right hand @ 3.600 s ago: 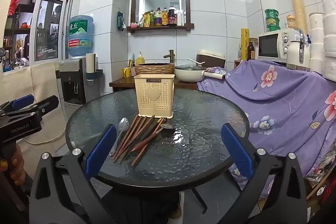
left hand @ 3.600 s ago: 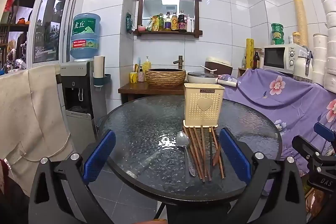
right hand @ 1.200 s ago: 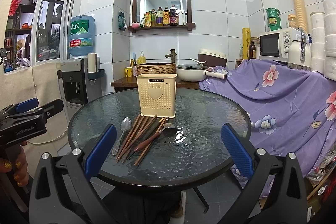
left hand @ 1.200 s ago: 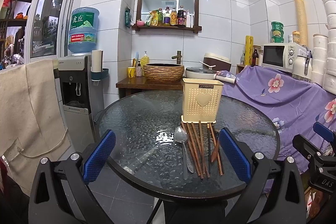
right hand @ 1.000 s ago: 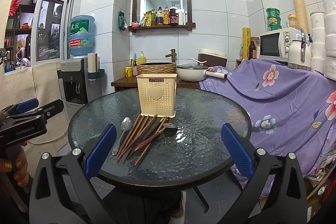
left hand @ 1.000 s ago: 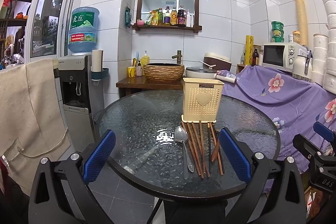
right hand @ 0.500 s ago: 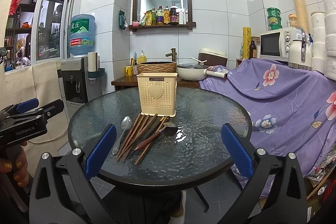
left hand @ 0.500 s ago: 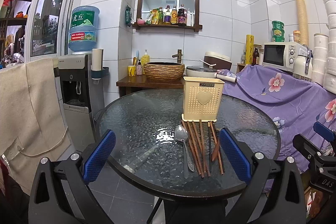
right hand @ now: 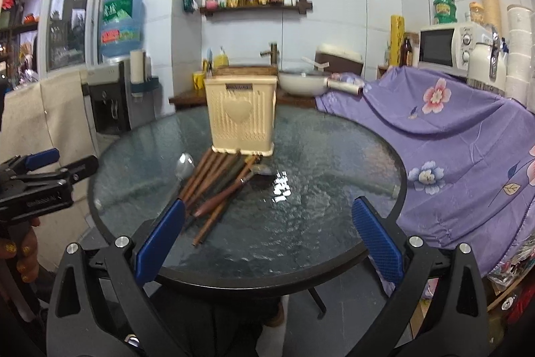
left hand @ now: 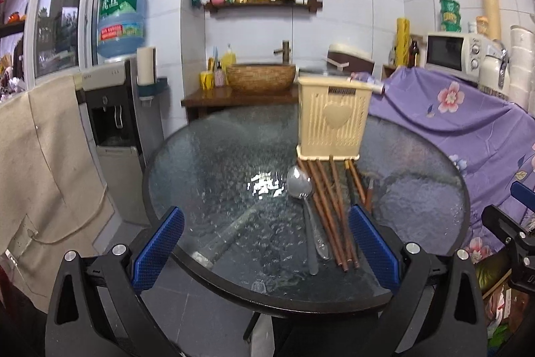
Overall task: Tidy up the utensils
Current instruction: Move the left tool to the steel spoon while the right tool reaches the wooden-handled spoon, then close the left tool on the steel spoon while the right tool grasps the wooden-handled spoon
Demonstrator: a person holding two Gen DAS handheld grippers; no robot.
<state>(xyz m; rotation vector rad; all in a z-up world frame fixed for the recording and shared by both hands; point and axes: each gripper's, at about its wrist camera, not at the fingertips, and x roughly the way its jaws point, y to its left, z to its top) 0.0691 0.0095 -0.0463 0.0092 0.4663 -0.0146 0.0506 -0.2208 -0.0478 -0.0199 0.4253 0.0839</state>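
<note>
two claws are in view, both spread wide with nothing between their blue pads. the left claw (left hand: pixel 265 248) hangs over the near edge of the round glass bench (left hand: pixel 214 176), and the right claw (right hand: pixel 267 235) hangs over the near edge of the same bench from the other side. a cream plastic utensil holder (left hand: pixel 332 119) with a heart on its front stands upright toward the far half of the bench. directly in front of it, lying flat on the glass, is a bundle of brown chopsticks (left hand: pixel 329 206), their far ends touching or just under the holder's base. a metal spoon (left hand: pixel 302 199) lies just beside the bundle on its left, bowl toward the holder. in the right wrist view a second spoon with a dark wooden handle (right hand: pixel 234 188) lies across the right side of the bundle. a purple floral cloth (right hand: pixel 468 136) drapes the furniture to the right of the bench. a water dispenser (left hand: pixel 117 109) stands left of it.
</note>
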